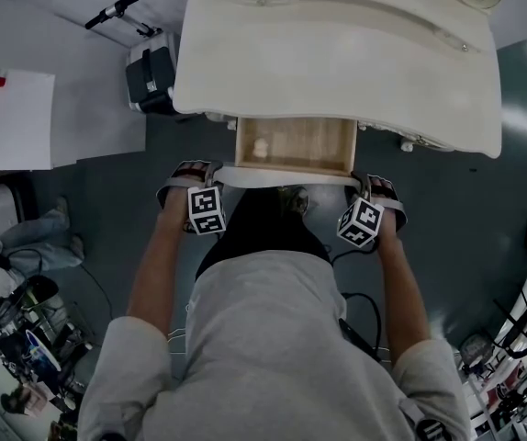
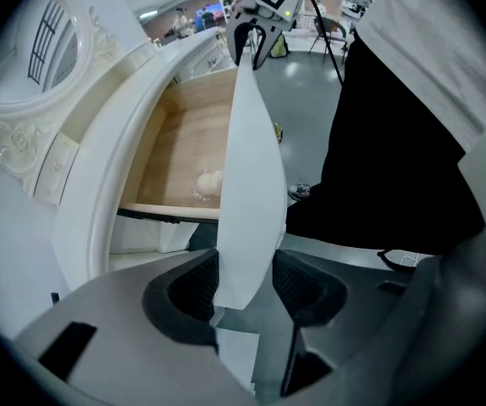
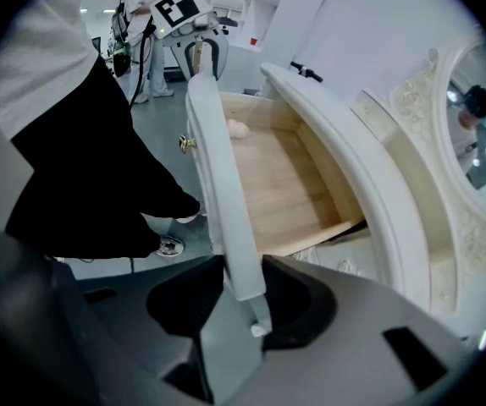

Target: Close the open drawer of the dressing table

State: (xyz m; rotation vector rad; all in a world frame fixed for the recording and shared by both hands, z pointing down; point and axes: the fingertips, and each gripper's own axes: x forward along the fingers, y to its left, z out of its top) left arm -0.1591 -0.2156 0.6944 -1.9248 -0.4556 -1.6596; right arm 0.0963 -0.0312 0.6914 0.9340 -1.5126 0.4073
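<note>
White drawer front clamped in both tongs.

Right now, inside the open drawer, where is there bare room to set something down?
The drawer floor is bare wood from its middle to the right wall; a small pale object lies near the left wall. The drawer front is crowded: the left gripper and right gripper clamp its two ends.

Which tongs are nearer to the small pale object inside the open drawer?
The left tongs: the pale object lies at the drawer's left end, away from the right tongs.
</note>
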